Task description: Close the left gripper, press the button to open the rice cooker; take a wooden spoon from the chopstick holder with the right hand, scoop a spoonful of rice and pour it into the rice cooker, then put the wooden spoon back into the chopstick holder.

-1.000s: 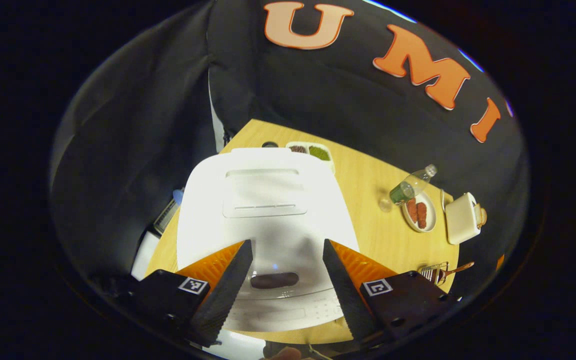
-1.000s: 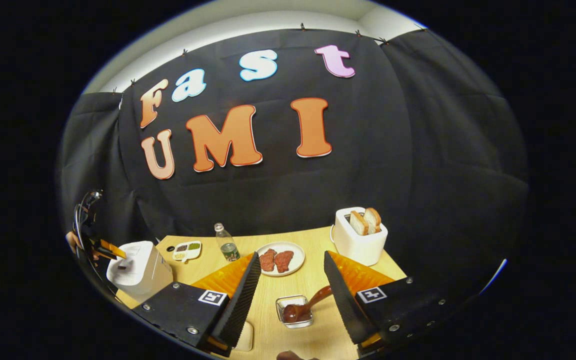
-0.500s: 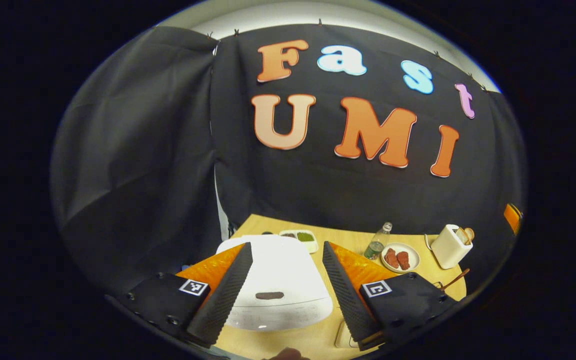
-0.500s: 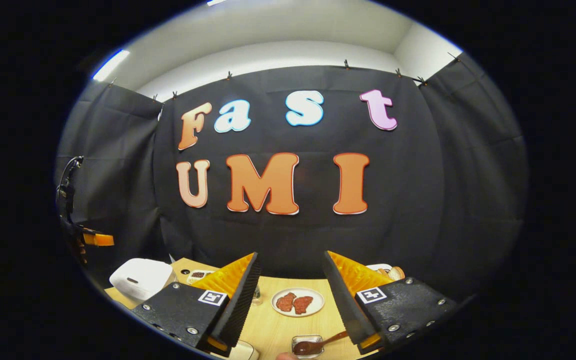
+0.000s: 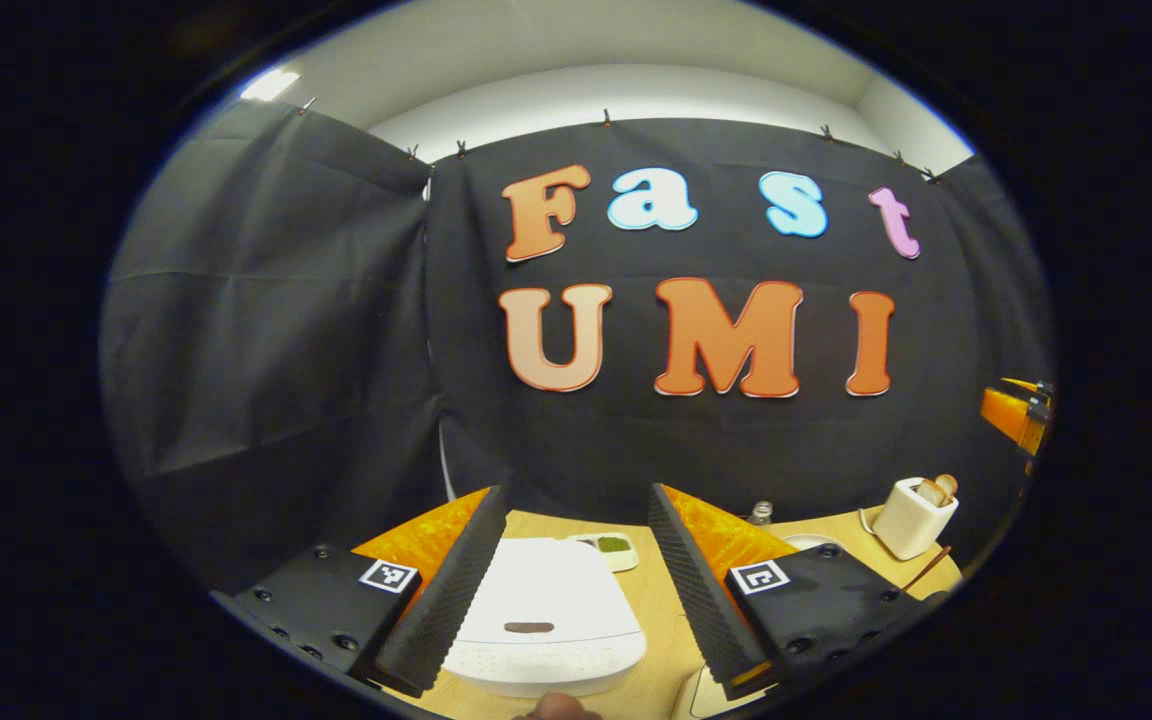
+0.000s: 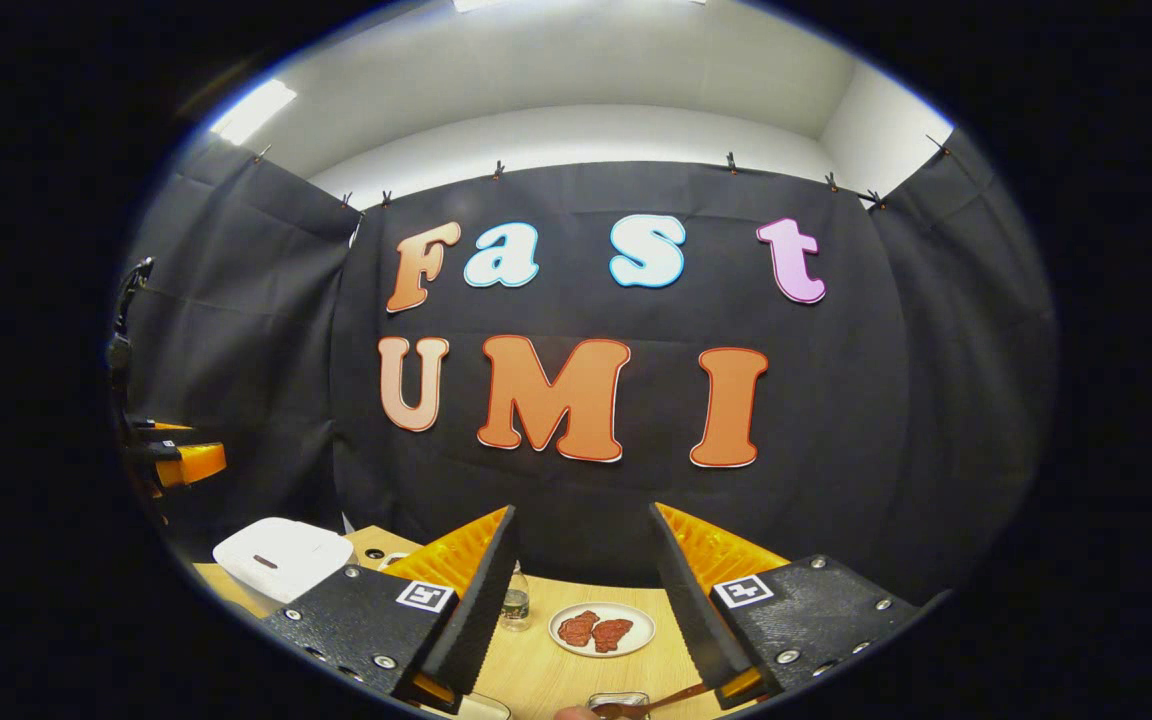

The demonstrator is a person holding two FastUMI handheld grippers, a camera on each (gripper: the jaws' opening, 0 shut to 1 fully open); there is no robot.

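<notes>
- Left gripper view: my left gripper (image 5: 576,585) has its fingers spread wide, nothing between them. The rice cooker (image 5: 544,615) sits low between the fingers and just ahead of them on the table (image 5: 658,590), lid down. Its dark button (image 5: 528,628) lies on the near edge of the lid, a little toward my left finger (image 5: 451,590) from centre, long axis running crosswise to the fingers.
- Judgement: the lid is not yet opened. The fingers must first come together, then drop down and slightly forward onto that button; as aimed now they point above it at the wall.
- Same view: the toaster (image 5: 914,515) stands well off past the right finger. The other gripper (image 5: 1014,412) shows at the far right edge.
- Right gripper view: my right gripper (image 6: 581,600) is also wide, holding nothing. The wooden spoon (image 6: 658,699) lies below and close to the fingers, bowl in the clear chopstick holder (image 6: 618,704), handle slanting up toward my right finger (image 6: 698,600).
- The cooker sits far past the left finger here, so the left hand is plainly nearer the button.
- A plate (image 6: 601,629) lies ahead between the fingers.
</notes>
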